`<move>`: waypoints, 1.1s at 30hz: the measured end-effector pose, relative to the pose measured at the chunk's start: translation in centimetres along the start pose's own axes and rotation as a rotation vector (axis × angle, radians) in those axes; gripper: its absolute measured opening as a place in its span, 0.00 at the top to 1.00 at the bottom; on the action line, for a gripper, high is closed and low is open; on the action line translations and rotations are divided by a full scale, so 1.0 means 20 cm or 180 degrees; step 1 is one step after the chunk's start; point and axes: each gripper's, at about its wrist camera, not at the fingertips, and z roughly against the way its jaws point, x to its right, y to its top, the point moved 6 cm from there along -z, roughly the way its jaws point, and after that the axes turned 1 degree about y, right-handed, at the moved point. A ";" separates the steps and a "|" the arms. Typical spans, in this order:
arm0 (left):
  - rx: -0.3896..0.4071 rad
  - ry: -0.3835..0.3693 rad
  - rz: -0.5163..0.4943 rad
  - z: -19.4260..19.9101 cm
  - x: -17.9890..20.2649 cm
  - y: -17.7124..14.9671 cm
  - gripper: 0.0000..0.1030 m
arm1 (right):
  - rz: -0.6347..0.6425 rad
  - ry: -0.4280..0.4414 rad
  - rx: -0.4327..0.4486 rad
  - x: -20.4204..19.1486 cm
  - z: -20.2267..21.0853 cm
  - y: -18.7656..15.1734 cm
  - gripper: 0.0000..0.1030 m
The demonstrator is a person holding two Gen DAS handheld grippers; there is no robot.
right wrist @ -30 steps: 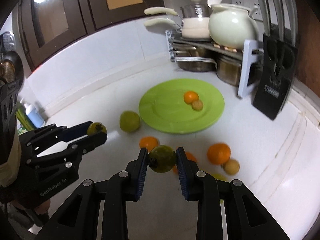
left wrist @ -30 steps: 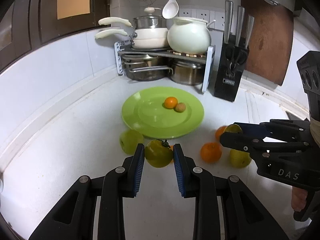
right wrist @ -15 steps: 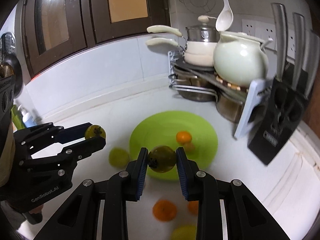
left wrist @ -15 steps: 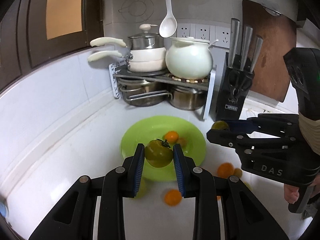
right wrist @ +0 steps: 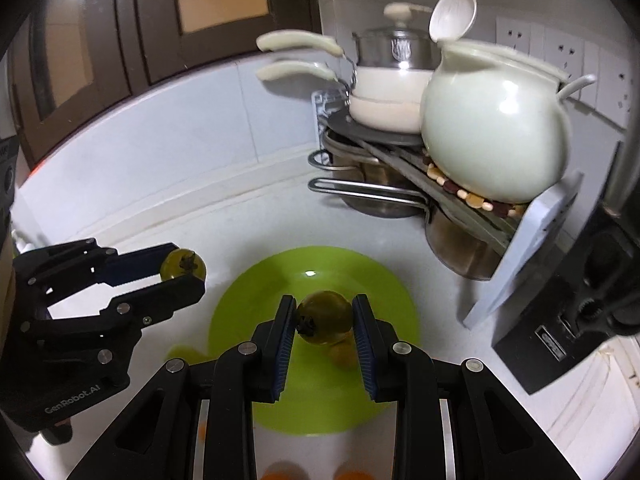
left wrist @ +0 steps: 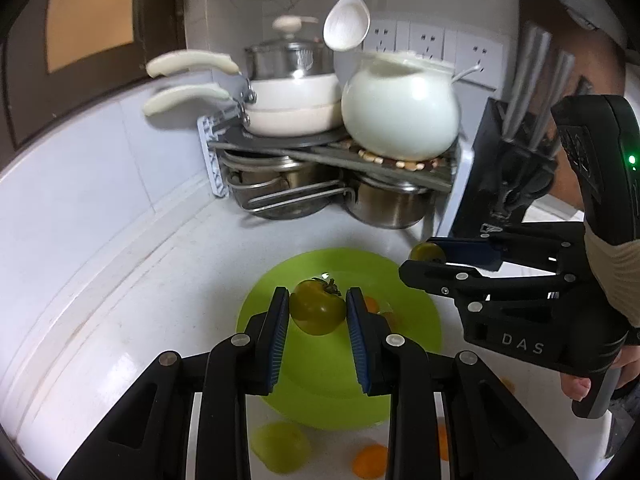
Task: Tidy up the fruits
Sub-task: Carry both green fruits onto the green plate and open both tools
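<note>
Both hand-held grippers have risen from among the loose fruit and travelled forward until they hang over the green plate, which sat further off a second ago.

Left wrist view: the left hand-held gripper (left wrist: 318, 312), at lower centre, is closed on a green tomato (left wrist: 317, 307) with its stalk up, blue pads pressing each side. Behind and below it lies the green plate (left wrist: 412, 312), holding a small orange (left wrist: 372, 304) and a brownish fruit, both mostly hidden by the right pad. At centre right the right hand-held gripper (left wrist: 426, 260) shows side-on, gripping its own fruit. On the white surface (left wrist: 120, 300) at the bottom edge a pale green fruit (left wrist: 280, 452) and an orange (left wrist: 370, 468) are left outside the plate.

Right wrist view: the right hand-held gripper (right wrist: 324, 318) is clamped on a second green tomato (right wrist: 324, 317), stalk turned left, above the plate (right wrist: 256, 296); a brownish fruit (right wrist: 344, 354) peeks out beneath. The left hand-held gripper (right wrist: 184, 266) sits at centre left, beyond the rim.

Judging by this, the step in hand is delivery. Next, each should descend to an unoccupied part of the plate and release gently, so the round fruits neither roll nor knock those already lying there.
</note>
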 end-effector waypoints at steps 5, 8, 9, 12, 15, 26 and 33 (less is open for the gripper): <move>-0.0194 -0.0060 0.0024 -0.16 -0.03 0.01 0.71 | 0.0014 0.0009 -0.0196 0.07 -0.17 0.02 0.71; -0.0322 -0.0073 0.0028 -0.26 -0.06 0.01 0.71 | 0.0023 0.0007 -0.0281 0.09 -0.25 0.02 0.71; -0.0355 -0.0073 0.0032 -0.29 -0.06 0.01 0.72 | 0.0026 0.0003 -0.0295 0.09 -0.26 0.02 0.71; -0.0453 -0.0086 0.0025 -0.38 -0.08 0.00 0.72 | 0.0018 0.0010 -0.0359 0.11 -0.33 0.01 0.71; -0.0522 -0.0109 -0.0002 -0.45 -0.09 -0.01 0.72 | 0.0006 0.0017 -0.0412 0.11 -0.39 0.01 0.71; -0.0562 -0.0054 -0.0103 -0.53 -0.10 -0.03 0.70 | -0.0088 0.0076 -0.0516 0.14 -0.50 -0.01 0.70; -0.0505 0.0115 -0.0055 -0.46 -0.11 -0.03 0.58 | -0.0086 0.0030 -0.0448 0.14 -0.44 -0.02 0.61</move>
